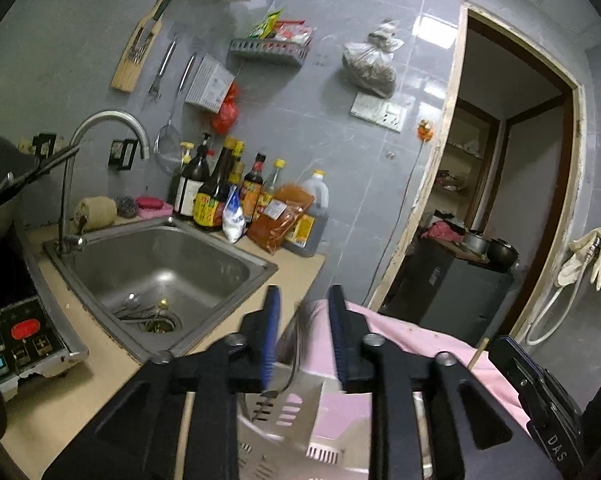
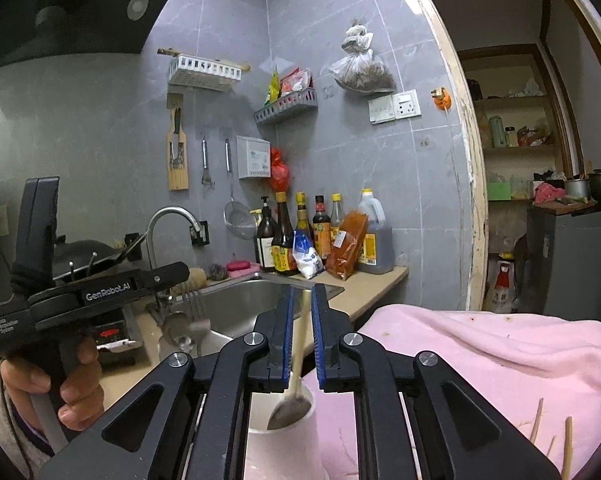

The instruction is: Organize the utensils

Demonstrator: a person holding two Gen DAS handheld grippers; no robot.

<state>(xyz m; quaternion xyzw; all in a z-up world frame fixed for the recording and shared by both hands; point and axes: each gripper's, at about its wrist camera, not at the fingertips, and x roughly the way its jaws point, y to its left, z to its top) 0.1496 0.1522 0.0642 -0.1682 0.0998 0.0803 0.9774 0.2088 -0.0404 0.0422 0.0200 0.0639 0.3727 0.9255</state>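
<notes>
Two grippers work beside the sink (image 1: 100,256) set in the worktop (image 1: 80,380). Right of the sink, the right gripper (image 2: 302,338) has its jaws slightly parted around a pale-handled spoon (image 2: 296,396), whose bowl sits in a white cup (image 2: 288,444) on a pink cloth (image 2: 480,356). Left gripper (image 1: 302,340) jaws are released over a white slotted basket (image 1: 284,420), a blurred dark utensil (image 1: 300,336) between them.

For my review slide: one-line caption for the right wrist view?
Right hand-held gripper lowers a pale-handled spoon bowl-first into a white cup on pink cloth, sink behind.
</notes>
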